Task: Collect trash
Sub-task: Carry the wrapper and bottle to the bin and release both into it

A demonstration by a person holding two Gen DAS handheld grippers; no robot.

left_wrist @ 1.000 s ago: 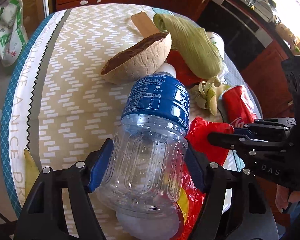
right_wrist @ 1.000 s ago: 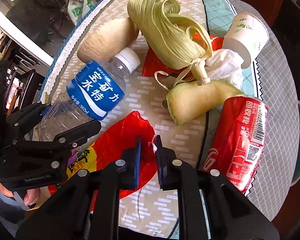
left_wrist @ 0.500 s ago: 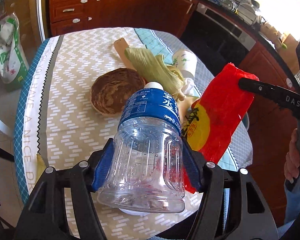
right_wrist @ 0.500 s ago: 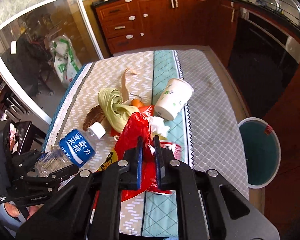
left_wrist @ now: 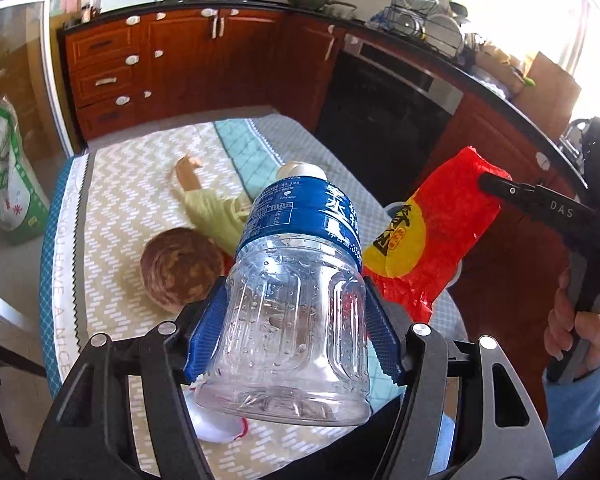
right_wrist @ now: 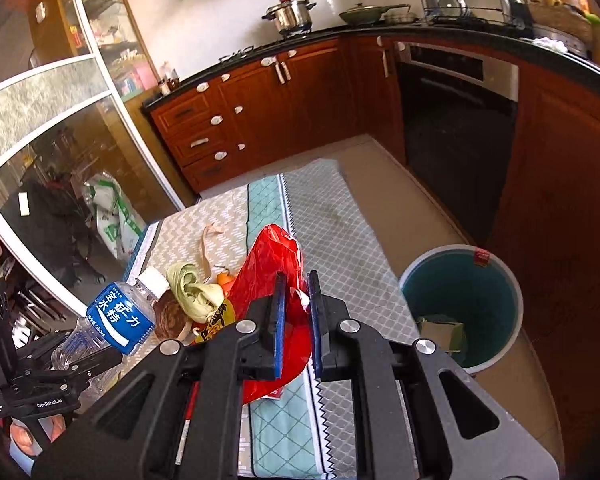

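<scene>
Carrying two pieces of trash at once, you have both lifted above the table (right_wrist: 340, 216), with the teal bin (right_wrist: 462, 304) on the floor just off the table's right edge. Furthest left of the bin, your left gripper (left_wrist: 293, 332) is clamped on the lower body of the clear water bottle (left_wrist: 295, 300), its blue pads pressed to the ribbed sides; the plastic is thin, smooth and beaded with droplets inside, so I judge it could squirt out of the pads if you squeeze harder or swing fast. Between that bottle and the bin, your right gripper (right_wrist: 296, 312) is pinched nearly shut on the red snack wrapper (right_wrist: 271, 276), a crinkly, glossy film hanging limp below the pads; held by one thin fold, it may slip free or catch the bin's rim on release. Left on the cloth, well away from the bin, are the pale corn husk (right_wrist: 191, 292), fibrous and curled, and a brown rounded shell (left_wrist: 179, 266). The bin's mouth is open, with a small carton inside, so aim both drops well within the rim.
</scene>
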